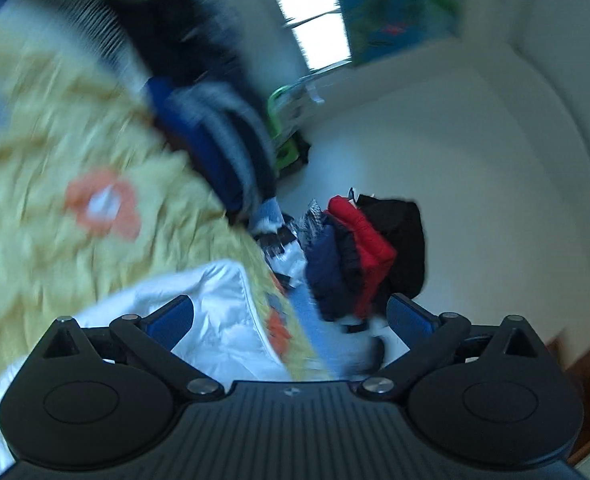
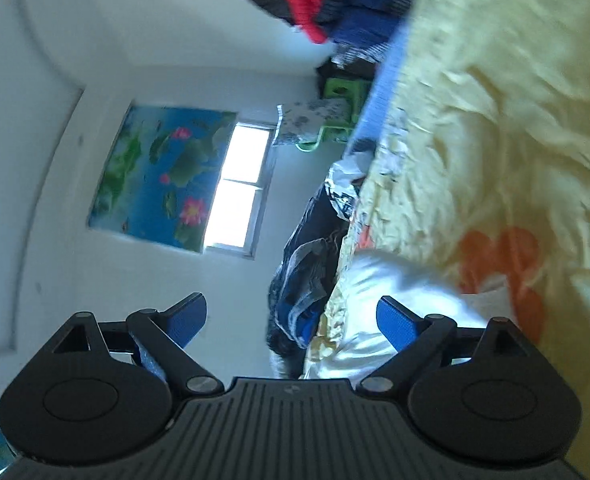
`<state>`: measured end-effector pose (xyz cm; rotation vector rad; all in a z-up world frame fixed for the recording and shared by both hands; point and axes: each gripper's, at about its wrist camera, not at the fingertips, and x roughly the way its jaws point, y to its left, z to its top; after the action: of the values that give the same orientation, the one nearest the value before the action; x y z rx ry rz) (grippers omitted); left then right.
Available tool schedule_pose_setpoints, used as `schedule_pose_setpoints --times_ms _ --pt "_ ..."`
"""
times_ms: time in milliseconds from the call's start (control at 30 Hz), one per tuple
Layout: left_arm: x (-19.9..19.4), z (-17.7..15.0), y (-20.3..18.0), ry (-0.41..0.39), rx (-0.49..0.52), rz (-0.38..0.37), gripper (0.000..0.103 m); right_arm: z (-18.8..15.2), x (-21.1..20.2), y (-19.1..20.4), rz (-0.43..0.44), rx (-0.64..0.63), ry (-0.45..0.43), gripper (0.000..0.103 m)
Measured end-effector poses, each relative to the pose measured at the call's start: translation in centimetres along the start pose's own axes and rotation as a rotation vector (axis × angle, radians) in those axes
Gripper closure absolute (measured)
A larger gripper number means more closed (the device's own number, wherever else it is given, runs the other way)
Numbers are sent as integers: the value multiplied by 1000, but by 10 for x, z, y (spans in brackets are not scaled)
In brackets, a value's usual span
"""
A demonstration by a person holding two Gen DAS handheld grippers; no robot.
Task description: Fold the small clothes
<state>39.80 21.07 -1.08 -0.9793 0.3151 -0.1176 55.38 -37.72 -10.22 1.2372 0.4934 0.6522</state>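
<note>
A white garment lies on a yellow bedspread with orange flowers. In the left wrist view my left gripper stands open just over the garment's edge, and its blue pads touch nothing. In the right wrist view the white garment lies on the bedspread by the right pad. My right gripper is open and nothing is between its pads. Both views are tilted and blurred.
A pile of dark blue, red and black clothes sits at the bed's far end. More dark clothes lie along the bed's edge. A green stool, a window and a lotus picture are on the far side.
</note>
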Motion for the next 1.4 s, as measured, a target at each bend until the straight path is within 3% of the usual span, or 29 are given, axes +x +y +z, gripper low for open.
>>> schedule_pose_setpoints --times_ms 100,200,267,333,367,433,633,800,867,933,1033,1067,1133,1267,1400 --pt "26 -27 -46 -30 311 121 0 -16 26 28 -75 -176 90 10" --pt "73 -60 -71 -6 519 202 0 -37 69 40 -186 -308 195 9" --pt "112 -80 -80 60 655 284 0 -56 101 45 -317 -481 272 9" --pt "156 -99 -74 174 780 459 0 -76 133 42 -499 -680 328 11" --pt "176 -107 -65 242 813 538 0 -82 142 40 -524 -739 353 9" --pt "190 -110 -48 286 792 563 0 -84 148 36 -515 -735 347 3" --pt "200 -106 -28 322 726 544 0 -88 144 23 -478 -723 317 3" --pt "202 -118 -27 254 775 573 0 -90 154 24 -488 -755 289 3" --pt "189 -115 -30 221 777 550 0 -92 146 30 -504 -762 278 5" --pt "153 -108 -35 119 751 533 0 -94 119 46 -535 -736 209 15" --pt "60 -98 -35 -42 632 407 0 -99 36 67 -359 -602 89 6" --pt "29 -96 -31 -63 592 356 0 -104 8 69 -301 -557 73 0" --pt "-26 -96 -18 -72 526 305 0 -115 -44 64 -265 -459 78 1" --pt "-109 -102 20 -113 333 334 0 -144 -126 39 -326 -257 26 2" --pt "-151 -107 58 -175 82 393 0 -167 -166 26 -364 -152 -31 1"
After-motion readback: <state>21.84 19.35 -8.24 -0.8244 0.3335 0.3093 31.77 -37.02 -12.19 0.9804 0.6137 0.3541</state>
